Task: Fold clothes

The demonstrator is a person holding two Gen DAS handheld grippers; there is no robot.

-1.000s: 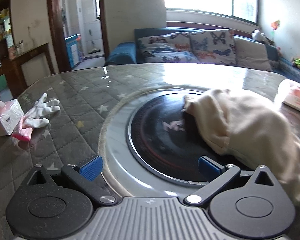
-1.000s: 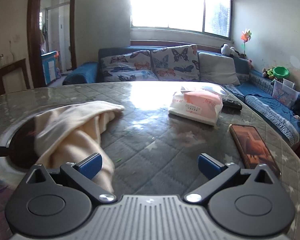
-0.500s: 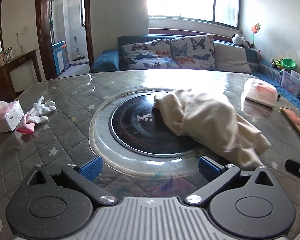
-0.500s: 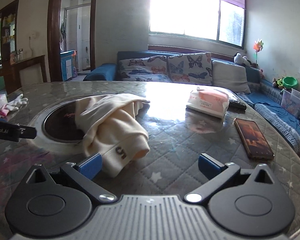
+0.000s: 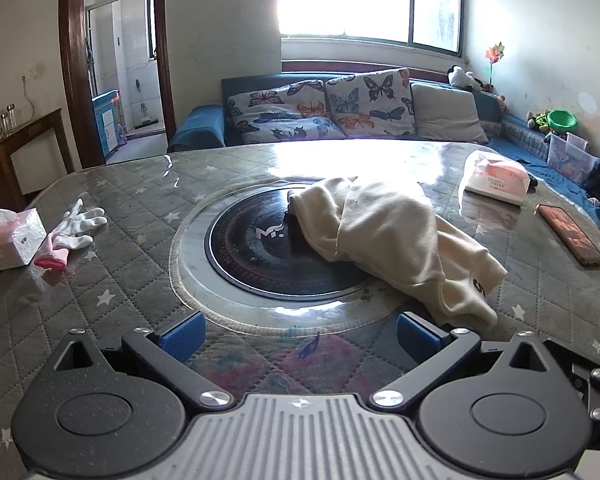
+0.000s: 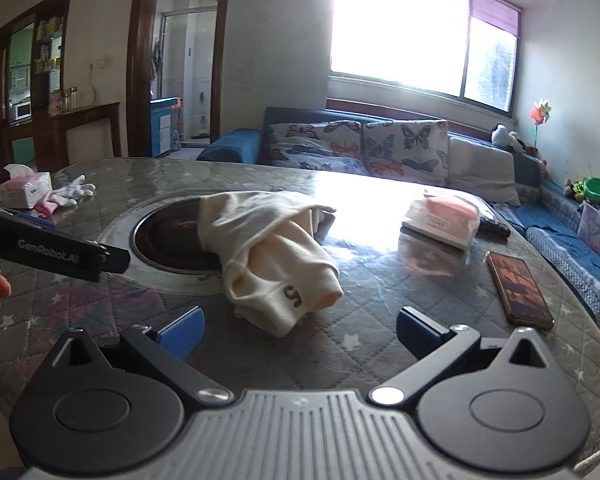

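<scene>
A: Both the left hand-held gripper (image 5: 298,332) and the right hand-held gripper (image 6: 300,330) hover wide apart, holding nothing.

B: The crumpled cream cotton garment (image 6: 272,252) lies bunched on the quilted grey counter (image 6: 400,320), half over the round black glass hob (image 5: 260,252). Each gripper should pinch a hem corner and spread it flat.

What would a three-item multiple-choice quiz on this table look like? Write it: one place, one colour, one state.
1. The cream garment lies
A. partly over the black round cooktop
B. on the sofa
C. on the floor

2. The tong pads are
A. red
B. blue
C. green

3. The left tongs and right tongs are
A. shut on cloth
B. shut, empty
C. open, empty

Key: 1 A, cloth drapes across the cooktop's right side; 2 B, both views show blue pads; 3 C, pads stand wide apart, nothing between.
</scene>
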